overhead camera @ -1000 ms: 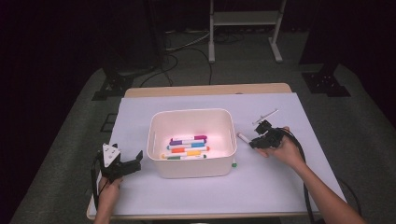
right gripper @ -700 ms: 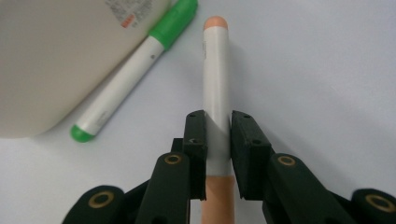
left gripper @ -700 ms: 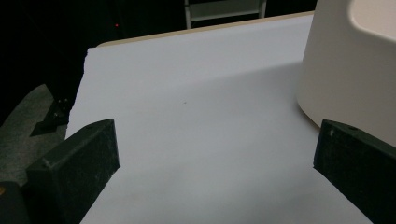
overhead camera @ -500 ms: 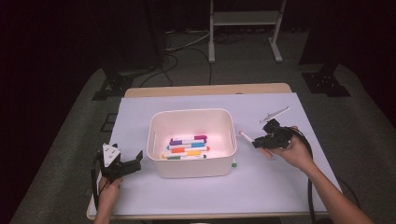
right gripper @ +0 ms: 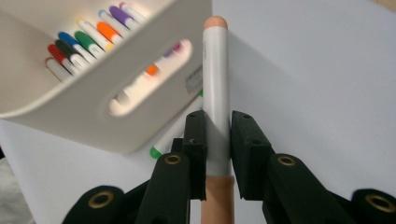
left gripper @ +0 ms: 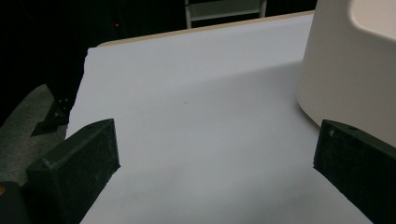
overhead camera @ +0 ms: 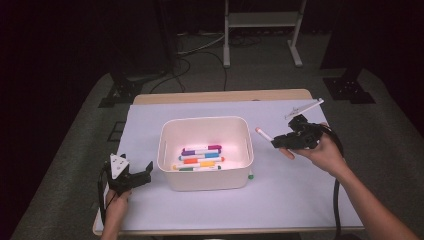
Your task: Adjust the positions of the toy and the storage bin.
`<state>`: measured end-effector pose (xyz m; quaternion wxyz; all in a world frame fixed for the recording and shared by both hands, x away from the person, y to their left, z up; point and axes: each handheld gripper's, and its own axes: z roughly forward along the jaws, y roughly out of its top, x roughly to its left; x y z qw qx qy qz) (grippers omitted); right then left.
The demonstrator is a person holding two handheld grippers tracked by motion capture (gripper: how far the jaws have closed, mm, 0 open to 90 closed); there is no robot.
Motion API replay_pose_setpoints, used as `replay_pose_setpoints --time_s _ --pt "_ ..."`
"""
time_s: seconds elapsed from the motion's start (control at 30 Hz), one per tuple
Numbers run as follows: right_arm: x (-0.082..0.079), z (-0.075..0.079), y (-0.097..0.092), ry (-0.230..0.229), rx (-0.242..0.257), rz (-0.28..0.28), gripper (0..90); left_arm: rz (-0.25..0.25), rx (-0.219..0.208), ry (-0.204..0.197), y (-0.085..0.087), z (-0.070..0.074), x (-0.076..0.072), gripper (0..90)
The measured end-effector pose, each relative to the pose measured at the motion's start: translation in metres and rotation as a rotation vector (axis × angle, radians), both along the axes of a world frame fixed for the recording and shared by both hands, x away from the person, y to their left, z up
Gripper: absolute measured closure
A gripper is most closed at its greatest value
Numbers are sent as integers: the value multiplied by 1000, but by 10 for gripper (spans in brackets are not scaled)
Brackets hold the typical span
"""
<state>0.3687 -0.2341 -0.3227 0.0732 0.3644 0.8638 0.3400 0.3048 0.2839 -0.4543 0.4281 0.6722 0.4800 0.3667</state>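
High view: table (overhead camera: 300, 200); white bin (overhead camera: 205, 152) mid-table holding markers (overhead camera: 200, 159). Right gripper (overhead camera: 280, 141), off the bin's right edge, pinches a peach-capped marker (overhead camera: 262, 133). Left gripper (overhead camera: 142, 175), near the front-left corner, jaws spread, holds nothing. Right gripper view: green-capped marker (right gripper: 161, 147) beside the bin.

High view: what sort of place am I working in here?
Probably a dim lab or recording studio: a spot-lit table under white paper, cables trailing over grey floor, and metal stand legs behind it.
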Motion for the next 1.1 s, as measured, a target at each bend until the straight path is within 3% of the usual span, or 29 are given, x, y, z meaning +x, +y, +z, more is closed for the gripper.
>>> replay_pose_setpoints --time_s 0.2,0.47,0.83,1.1 --pt "-9 30 15 -36 29 55 762 -2 5 4 0 0 0 0" --pt "-17 60 51 -69 40 178 762 -3 11 1 -1 0 -1 0" --pt "-17 65 113 -34 28 346 761 -5 7 1 0 0 -1 0" --pt "-11 54 151 1 28 431 761 -6 3 -1 0 0 0 0"
